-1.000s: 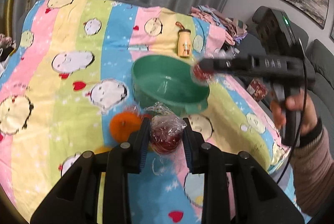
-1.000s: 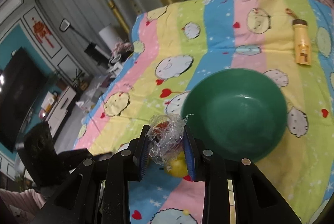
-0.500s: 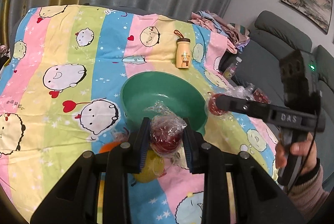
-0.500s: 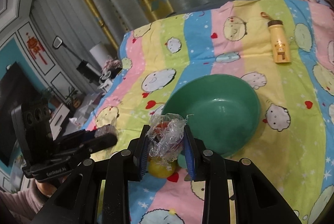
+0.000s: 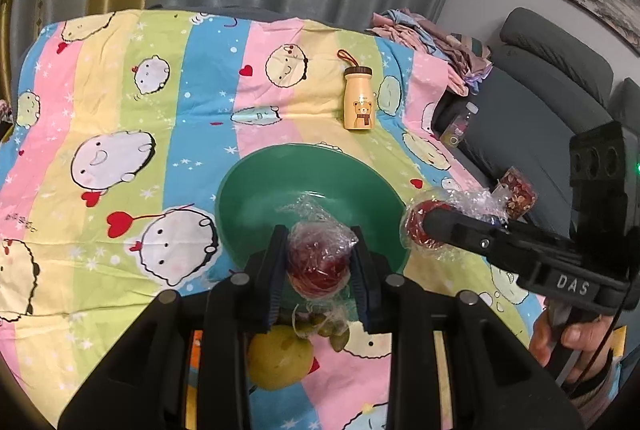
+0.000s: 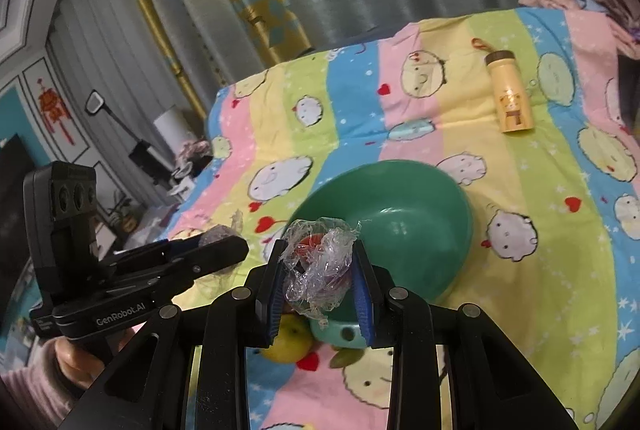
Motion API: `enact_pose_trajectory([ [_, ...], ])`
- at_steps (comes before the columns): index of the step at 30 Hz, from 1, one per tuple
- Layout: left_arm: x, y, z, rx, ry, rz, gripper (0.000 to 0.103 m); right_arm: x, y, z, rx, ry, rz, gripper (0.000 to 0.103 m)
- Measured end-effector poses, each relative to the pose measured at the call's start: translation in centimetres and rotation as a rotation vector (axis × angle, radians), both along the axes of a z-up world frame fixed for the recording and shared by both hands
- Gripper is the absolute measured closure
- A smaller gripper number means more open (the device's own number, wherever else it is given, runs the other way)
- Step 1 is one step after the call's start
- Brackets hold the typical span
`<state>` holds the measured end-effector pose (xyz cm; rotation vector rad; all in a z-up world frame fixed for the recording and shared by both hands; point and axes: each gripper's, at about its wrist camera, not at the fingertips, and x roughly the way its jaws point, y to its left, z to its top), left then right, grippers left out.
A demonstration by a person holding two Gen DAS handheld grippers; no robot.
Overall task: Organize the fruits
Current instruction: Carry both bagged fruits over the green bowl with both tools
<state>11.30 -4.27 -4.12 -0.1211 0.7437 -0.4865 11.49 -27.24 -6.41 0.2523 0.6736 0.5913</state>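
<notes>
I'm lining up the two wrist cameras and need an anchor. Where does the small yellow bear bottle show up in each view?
Left wrist view: the yellow bear bottle stands upright, upper centre, on the striped cloth beyond the green bowl.
Right wrist view: the same bottle appears upper right, leaning in the picture, also beyond the bowl.
Shared landmark: the green bowl, central in both views.

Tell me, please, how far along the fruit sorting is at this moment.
Nothing looks done yet: the green bowl appears empty. In hand: the left gripper is shut on a wrapped red fruit over the bowl's near rim, and the right gripper is shut on another wrapped fruit beside the bowl. Left: dropping both in, then the yellow-green fruit and the small green ones on the cloth.
</notes>
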Motion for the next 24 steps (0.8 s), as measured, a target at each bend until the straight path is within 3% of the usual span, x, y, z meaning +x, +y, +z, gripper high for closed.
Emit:
enact_pose_trajectory([
  [24, 4.8, -2.7, -2.2, 0.081, 0.048, -0.015, 0.074, 2.7, -1.6, -1.8, 0.025, -0.012, -0.069, 0.071],
])
